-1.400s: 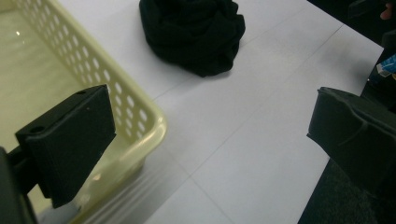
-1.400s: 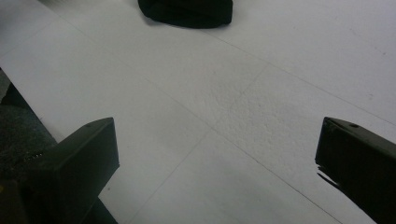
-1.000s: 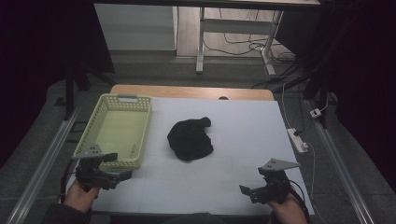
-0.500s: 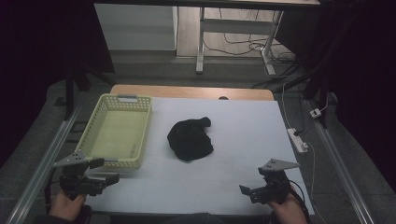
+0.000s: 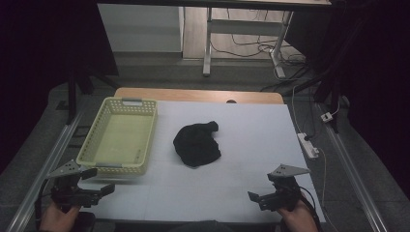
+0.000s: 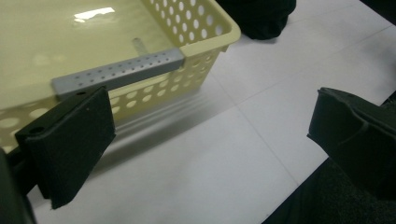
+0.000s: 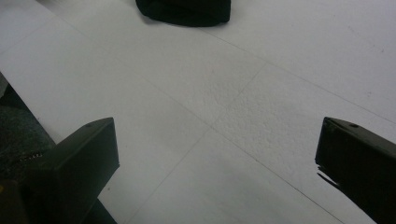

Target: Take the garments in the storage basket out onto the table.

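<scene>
A crumpled black cloth (image 5: 196, 143) lies in the middle of the white table cover (image 5: 241, 145). To its left stands an empty pale yellow basket (image 5: 121, 135) with a grey handle strip (image 6: 116, 74). My left gripper (image 5: 99, 189) hovers open at the table's front left corner, just in front of the basket (image 6: 196, 32), with nothing between its jaws. My right gripper (image 5: 256, 198) is open near the front right edge, pointing left over bare table. The cloth (image 7: 184, 11) shows at the top of the right gripper view, far from the jaws.
A white power strip (image 5: 308, 145) with a cable lies along the table's right edge. A wooden table edge (image 5: 198, 94) shows behind the white cover. Metal rails (image 5: 48, 159) run along both sides. Desk legs (image 5: 208, 43) and cables stand on the floor beyond.
My left gripper has drawn back toward the front left corner, away from the basket's near rim. The right gripper, the cloth and the basket have stayed put.
</scene>
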The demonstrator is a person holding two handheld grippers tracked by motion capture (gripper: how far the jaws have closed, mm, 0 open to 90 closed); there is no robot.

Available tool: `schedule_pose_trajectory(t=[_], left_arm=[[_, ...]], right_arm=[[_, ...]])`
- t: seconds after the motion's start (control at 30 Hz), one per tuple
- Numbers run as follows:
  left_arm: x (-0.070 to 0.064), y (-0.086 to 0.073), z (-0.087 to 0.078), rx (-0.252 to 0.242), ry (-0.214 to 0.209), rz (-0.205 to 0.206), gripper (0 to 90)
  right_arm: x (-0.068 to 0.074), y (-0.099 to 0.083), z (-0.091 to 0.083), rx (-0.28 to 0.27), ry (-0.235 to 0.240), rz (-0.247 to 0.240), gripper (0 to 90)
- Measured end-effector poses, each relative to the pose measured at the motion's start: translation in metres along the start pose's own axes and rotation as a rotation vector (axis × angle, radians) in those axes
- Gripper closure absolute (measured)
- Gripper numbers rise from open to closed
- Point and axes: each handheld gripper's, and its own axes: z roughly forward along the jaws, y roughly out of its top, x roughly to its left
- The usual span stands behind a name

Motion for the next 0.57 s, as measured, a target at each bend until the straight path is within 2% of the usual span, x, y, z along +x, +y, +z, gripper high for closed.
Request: schedule_pose_trajectory(t=[0.37,0.57], left_arm=[[-0.0037,-0.0045,-0.0041,0.065,0.037,0.031,0.7],[-0.0023,-0.0038,-0.0029,0.075,0.028,0.019,0.7]], right_arm=[[0.001,0.0005,0.0007,0.008,-0.006,-0.004,0.0],[0.001,0.0005,0.0019,0.017,-0.008,-0.013,0.0]])
